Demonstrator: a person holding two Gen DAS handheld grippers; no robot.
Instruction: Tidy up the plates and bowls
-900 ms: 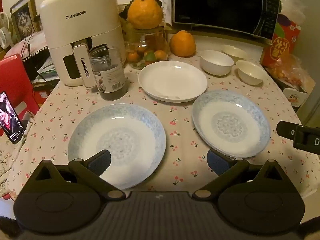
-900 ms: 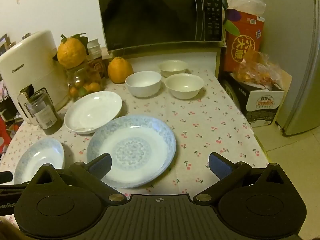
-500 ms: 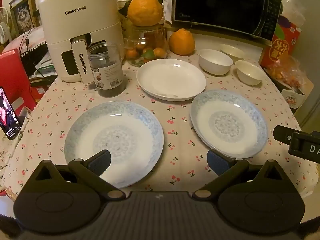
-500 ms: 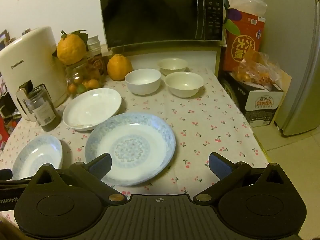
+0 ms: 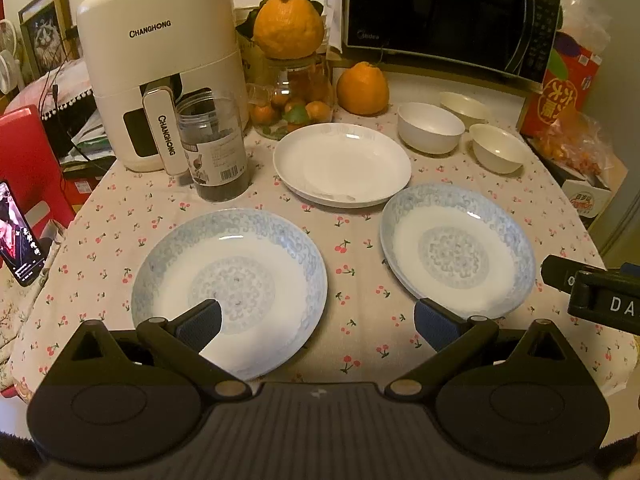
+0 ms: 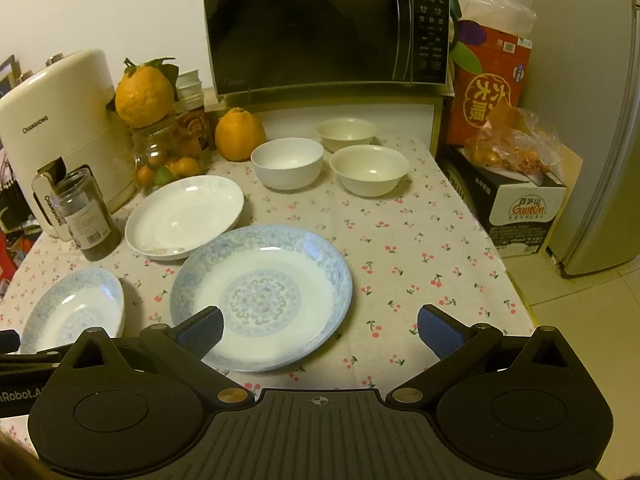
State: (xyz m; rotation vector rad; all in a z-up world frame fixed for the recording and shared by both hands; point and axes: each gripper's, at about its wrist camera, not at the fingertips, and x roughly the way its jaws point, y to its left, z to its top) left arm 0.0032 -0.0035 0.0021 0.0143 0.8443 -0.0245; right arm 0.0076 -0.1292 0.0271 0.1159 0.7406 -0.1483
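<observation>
1. Both tools are free: the left gripper (image 5: 318, 320) and the right gripper (image 6: 320, 326) each have their fingers spread wide with nothing between them, hovering above the near edge of the counter (image 6: 420, 240).
2. All the crockery lies apart. Two blue-patterned plates sit nearest: the left blue plate (image 5: 230, 290) under the left gripper and the right blue plate (image 6: 262, 296) under the right one. A plain white plate (image 5: 342, 164) lies behind and between them, and three bowls (image 6: 287, 162) cluster at the back by the microwave (image 6: 326, 26).
3. The likely first step is stacking the matching blue plates. Pick one as the base and leave it where it is.
4. Take the other by its rim: slide one finger under the raised lip and the other over it, near the closest edge.
5. Squeeze firmly before lifting; glazed ware probably slips.
6. Keep the plate level, carry it over the base, centre it, and lower it gently.
7. Stay clear of the dark jar (image 5: 214, 148).
</observation>
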